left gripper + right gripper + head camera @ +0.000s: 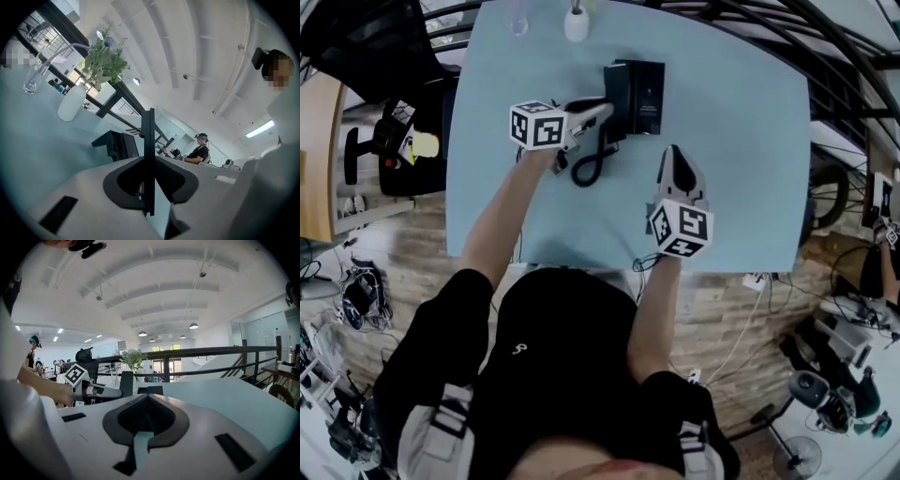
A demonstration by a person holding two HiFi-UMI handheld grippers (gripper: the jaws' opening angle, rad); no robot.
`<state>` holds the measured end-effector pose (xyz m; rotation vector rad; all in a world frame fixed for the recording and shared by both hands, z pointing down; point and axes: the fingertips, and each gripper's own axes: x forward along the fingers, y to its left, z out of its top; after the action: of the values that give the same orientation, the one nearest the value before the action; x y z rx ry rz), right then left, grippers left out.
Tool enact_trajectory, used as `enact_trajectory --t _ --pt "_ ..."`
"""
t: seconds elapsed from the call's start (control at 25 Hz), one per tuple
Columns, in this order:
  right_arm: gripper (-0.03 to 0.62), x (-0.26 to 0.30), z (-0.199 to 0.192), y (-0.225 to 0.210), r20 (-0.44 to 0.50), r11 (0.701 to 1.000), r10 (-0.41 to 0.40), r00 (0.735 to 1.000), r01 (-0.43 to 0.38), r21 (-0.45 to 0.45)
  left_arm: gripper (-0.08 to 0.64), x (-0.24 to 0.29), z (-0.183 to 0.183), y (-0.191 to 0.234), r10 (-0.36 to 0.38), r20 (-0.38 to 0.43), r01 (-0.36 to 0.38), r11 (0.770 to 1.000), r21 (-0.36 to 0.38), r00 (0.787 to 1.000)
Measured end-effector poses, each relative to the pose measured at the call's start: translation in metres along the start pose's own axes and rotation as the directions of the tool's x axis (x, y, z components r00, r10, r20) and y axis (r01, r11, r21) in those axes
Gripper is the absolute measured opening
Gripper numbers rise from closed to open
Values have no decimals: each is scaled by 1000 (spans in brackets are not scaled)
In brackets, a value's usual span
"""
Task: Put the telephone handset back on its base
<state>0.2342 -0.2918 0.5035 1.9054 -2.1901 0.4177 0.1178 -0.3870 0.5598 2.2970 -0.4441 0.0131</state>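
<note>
The black telephone base [645,96] sits at the far middle of the light blue table [750,187]. My left gripper [604,112] reaches in from the left and is shut on the black handset [614,86], held on edge right against the base's left side. In the left gripper view the handset [148,140] shows as a thin dark upright slab clamped between the jaws, with the base [115,143] beyond. The coiled cord [590,166] loops down toward me. My right gripper [675,156] rests shut and empty on the table, right of the cord. From the right gripper view [147,398] the handset [126,382] stands upright.
A white vase [577,23] with a plant and a clear glass [518,22] stand at the table's far edge, behind the phone. In the left gripper view the vase [72,106] and glass [34,78] are at the upper left. A black office chair [403,141] stands left of the table.
</note>
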Motion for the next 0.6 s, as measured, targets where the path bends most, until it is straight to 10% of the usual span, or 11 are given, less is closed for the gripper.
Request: enact_trajectory --t 0.6 --pt "-6 29 -15 -28 -50 1000 -9 999 11 29 64 52 -6 39 -98 -109 82 987 -136 989"
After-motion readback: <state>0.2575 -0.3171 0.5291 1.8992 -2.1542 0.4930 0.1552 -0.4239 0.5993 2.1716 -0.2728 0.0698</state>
